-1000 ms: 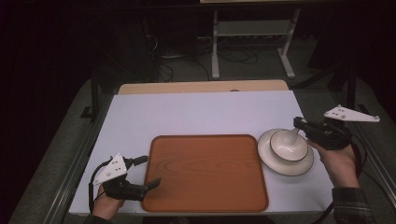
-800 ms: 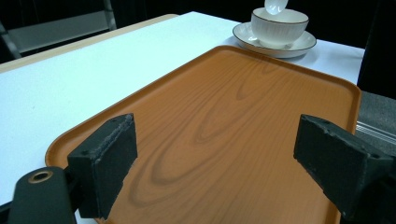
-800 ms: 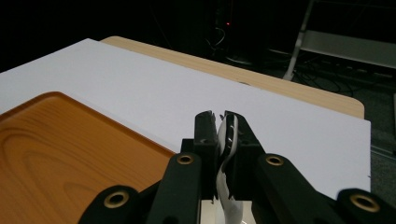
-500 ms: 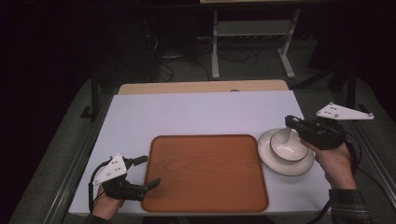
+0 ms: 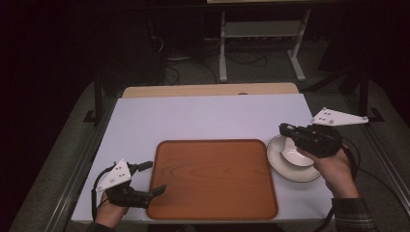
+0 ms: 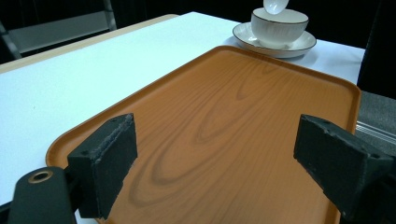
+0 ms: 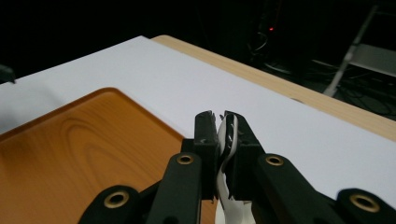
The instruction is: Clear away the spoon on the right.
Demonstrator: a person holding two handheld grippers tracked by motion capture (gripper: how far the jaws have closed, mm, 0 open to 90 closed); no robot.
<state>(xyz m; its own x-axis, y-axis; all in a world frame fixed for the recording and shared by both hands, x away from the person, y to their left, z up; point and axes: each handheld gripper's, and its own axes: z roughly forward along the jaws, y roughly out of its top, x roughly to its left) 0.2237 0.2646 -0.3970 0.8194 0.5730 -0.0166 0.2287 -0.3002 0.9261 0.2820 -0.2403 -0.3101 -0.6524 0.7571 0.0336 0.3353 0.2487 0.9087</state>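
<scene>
The right gripper (image 7: 223, 123) is pinching a white ceramic spoon (image 7: 226, 140) by its handle, the fingers (image 7: 205, 135) closing almost completely on the thin glazed strip. The spoon is probably light and rigid, yet smooth enough to slip or swivel in a narrow pinch and brittle enough to chip if dropped; a hold partway along the handle, as here, appears the sensible one. In the high view the right gripper (image 5: 309, 137) is hanging over the white bowl (image 5: 295, 155) and its saucer (image 5: 290, 173), which are sitting on the table (image 5: 203, 118) just beside the right edge of the wooden tray (image 5: 212, 179). The left gripper (image 5: 138, 186) is resting at the tray's near left corner with its fingers (image 6: 105, 161) standing wide apart and holding nothing. The left gripper view is showing the spoon's bowl end (image 6: 276, 5) hanging just above the ribbed bowl (image 6: 279, 27), a relation the high view is hiding beneath the gripper body. The right gripper view is showing how the handle is seated between the pads.
</scene>
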